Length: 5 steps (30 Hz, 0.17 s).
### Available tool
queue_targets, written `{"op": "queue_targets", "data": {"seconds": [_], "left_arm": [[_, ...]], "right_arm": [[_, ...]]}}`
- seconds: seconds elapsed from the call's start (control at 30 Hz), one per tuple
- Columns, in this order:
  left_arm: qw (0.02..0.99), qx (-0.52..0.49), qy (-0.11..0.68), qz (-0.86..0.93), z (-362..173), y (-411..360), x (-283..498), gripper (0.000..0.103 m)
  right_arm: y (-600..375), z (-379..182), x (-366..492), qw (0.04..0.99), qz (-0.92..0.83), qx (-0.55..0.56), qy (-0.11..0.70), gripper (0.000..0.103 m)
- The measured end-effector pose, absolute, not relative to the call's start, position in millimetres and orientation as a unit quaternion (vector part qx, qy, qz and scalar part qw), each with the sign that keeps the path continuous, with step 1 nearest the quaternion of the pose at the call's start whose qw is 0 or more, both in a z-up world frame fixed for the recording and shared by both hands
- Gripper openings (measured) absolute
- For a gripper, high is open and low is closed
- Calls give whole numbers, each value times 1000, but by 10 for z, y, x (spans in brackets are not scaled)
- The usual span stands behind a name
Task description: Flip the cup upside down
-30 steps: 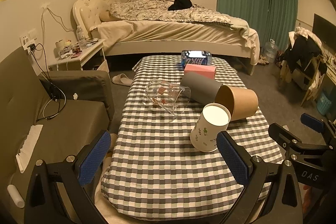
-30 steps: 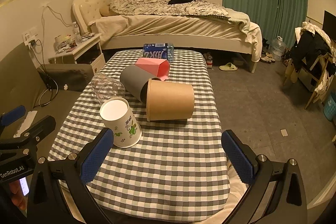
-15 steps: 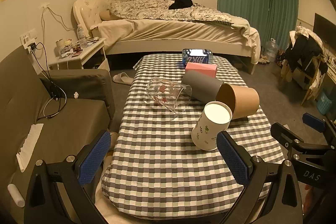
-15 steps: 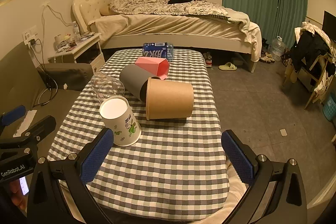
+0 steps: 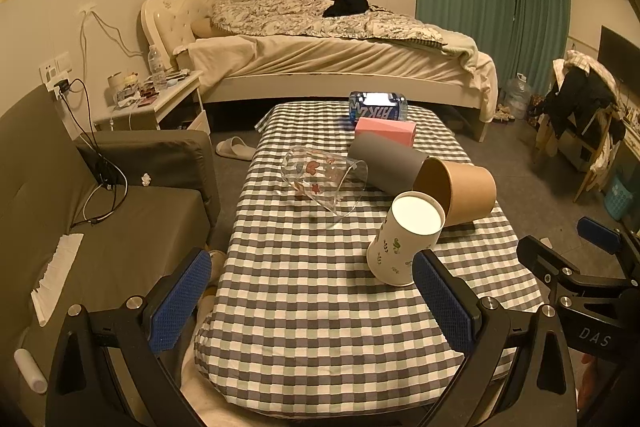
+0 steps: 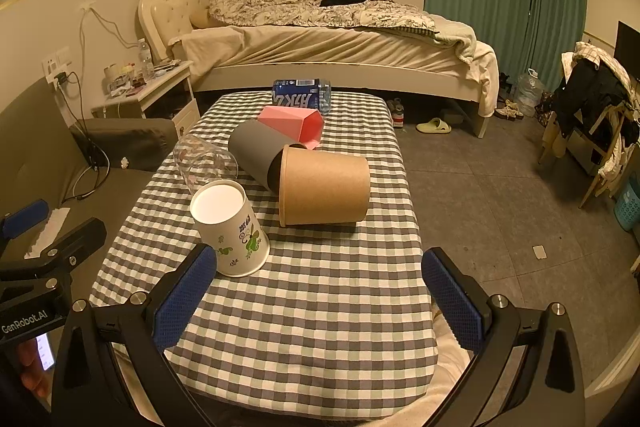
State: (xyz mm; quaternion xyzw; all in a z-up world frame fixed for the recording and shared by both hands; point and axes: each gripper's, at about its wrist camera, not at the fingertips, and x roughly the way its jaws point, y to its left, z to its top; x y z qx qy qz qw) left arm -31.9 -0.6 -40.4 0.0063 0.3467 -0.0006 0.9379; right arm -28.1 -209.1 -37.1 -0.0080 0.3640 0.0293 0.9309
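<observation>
A white leaf-printed paper cup stands inverted on the checked tablecloth; four cups lie sideways, unflipped; left gripper and right gripper gape empty.

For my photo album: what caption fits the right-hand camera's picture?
Open right gripper faces white cup, brown cup on checked table.

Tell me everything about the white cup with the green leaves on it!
The white paper cup with green leaf prints stands upside down on the grey-and-white checked tablecloth, its wider rim down and its plain white bottom facing up. It looks tilted in both fisheye views. It tapers upward and has small writing on its side. It is the cup nearest the cameras, just in front of the brown paper cup lying on its side. Neither gripper touches it.
</observation>
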Motion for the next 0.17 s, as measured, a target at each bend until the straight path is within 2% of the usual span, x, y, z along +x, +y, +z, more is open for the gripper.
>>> {"op": "queue_targets", "data": {"seconds": [0.17], "left_arm": [[941, 14, 339, 1, -416, 2, -350, 103]], "right_arm": [[-2083, -391, -289, 930, 29, -8, 367, 103]]}}
